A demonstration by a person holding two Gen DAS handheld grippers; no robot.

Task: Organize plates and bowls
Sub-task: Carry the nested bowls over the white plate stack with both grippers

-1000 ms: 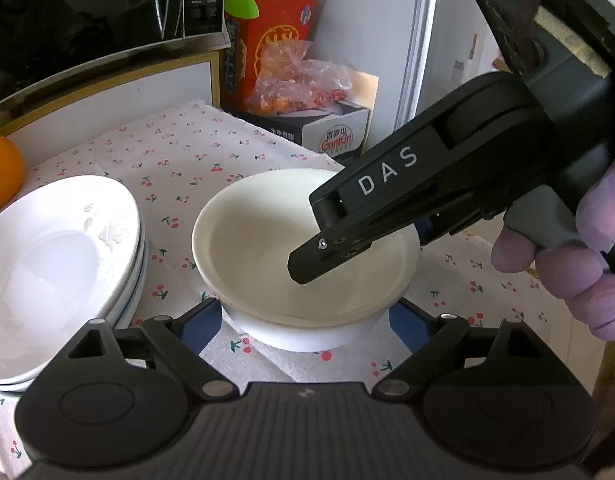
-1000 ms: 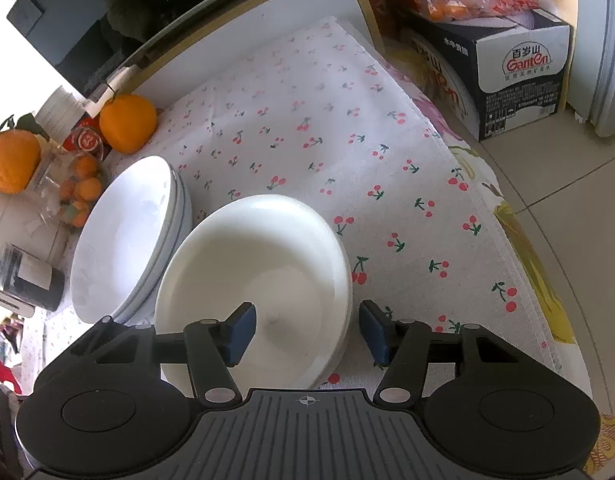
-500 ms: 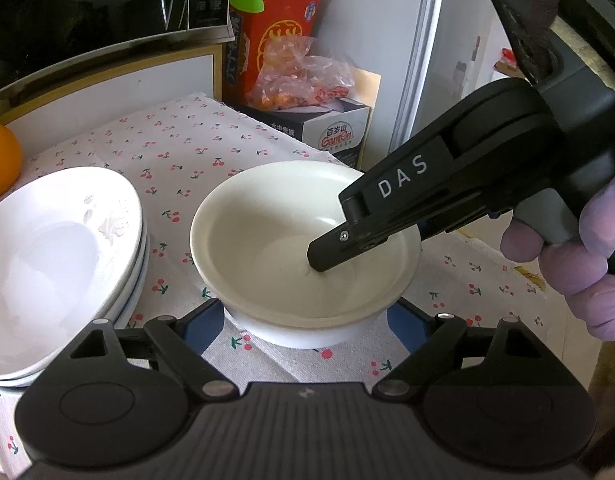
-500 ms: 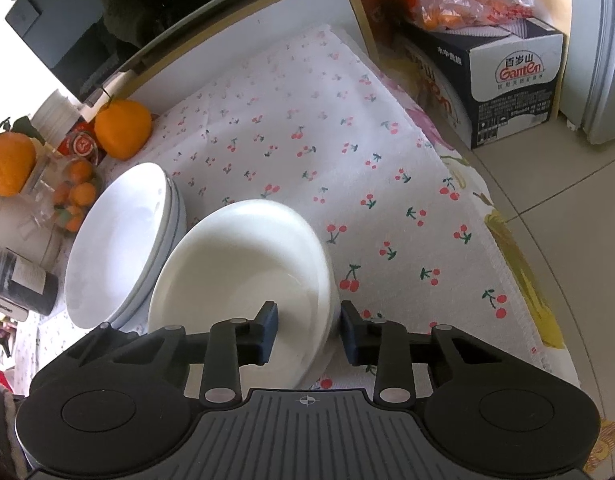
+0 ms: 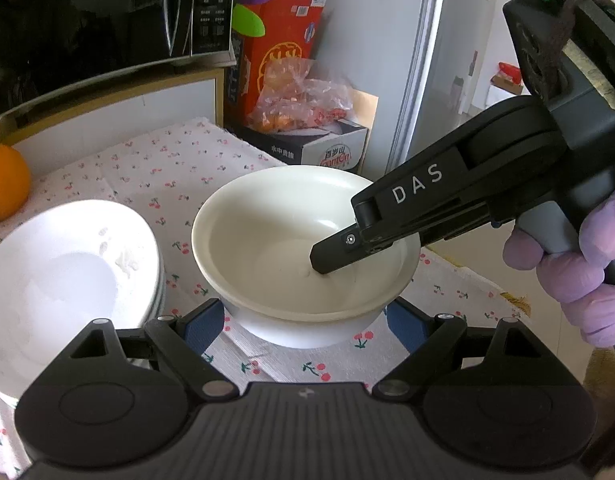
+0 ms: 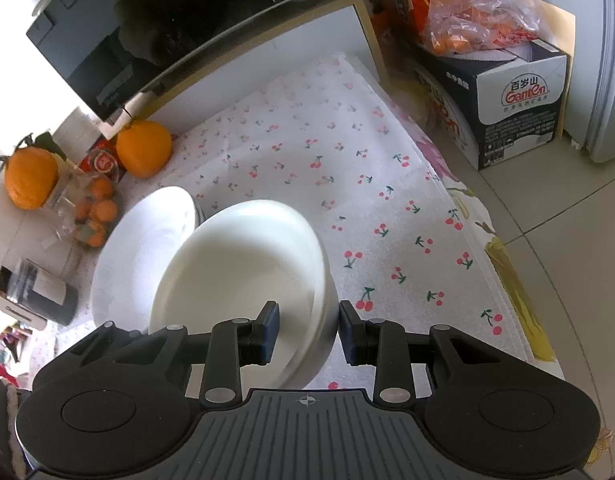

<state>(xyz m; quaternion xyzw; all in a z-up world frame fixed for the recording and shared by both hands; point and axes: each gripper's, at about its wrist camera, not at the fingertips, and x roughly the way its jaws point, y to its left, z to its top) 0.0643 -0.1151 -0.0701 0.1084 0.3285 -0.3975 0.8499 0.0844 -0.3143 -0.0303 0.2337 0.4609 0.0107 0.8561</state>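
A cream bowl [image 5: 267, 248] stands on the cherry-print cloth beside a stack of white plates [image 5: 67, 280]. My right gripper [image 6: 307, 332] is shut on the bowl [image 6: 235, 272], one pad inside its near wall and the other outside. In the left wrist view one of its fingers [image 5: 335, 250] reaches down inside the bowl. My left gripper [image 5: 303, 326] is open, and its blue pads stand apart on either side of the bowl's foot. The plate stack [image 6: 143, 248] lies just left of the bowl.
Oranges [image 6: 143, 154] and a bag of small fruit [image 6: 93, 216] sit at the cloth's far left, under a black microwave [image 5: 87, 20]. A Ganten box [image 6: 519, 104] with a bag on top stands on the floor past the table's right edge. A gloved hand [image 5: 567, 272] grips the right handle.
The right gripper's jaws have narrowed from wide apart to clamp the bowl's wall. The left gripper has stayed open in the same place.
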